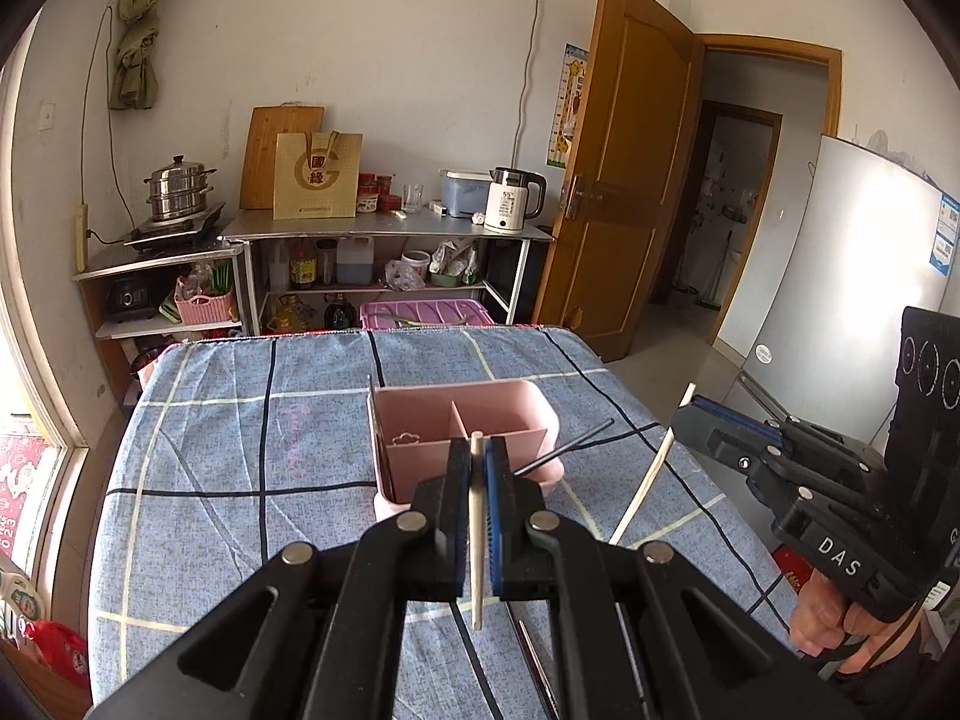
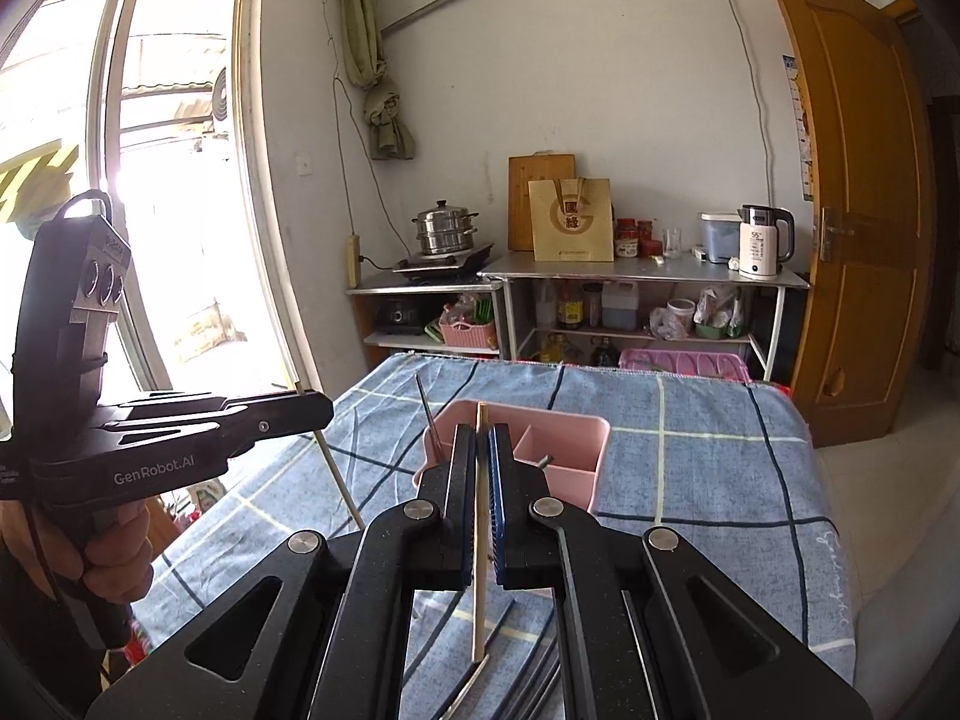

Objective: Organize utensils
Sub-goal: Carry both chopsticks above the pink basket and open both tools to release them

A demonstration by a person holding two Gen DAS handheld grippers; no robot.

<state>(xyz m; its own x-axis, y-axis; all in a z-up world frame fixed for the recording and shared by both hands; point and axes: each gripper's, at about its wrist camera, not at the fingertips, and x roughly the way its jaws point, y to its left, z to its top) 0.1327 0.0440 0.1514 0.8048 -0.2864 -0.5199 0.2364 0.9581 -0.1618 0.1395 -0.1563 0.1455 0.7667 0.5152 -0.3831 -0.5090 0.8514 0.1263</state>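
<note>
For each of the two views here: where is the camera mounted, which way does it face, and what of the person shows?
Left wrist: sits on the left claw, faces across the checked table to the pink utensil box; right claw and a hand show.
Right wrist: sits on the right claw, same direction; left claw and a hand show.
Shared: box, table, kettle, and a pale chopstick clamped in each claw.

"das" on the right claw, "genrobot.ai" on the left claw, "55" on the kettle.
</note>
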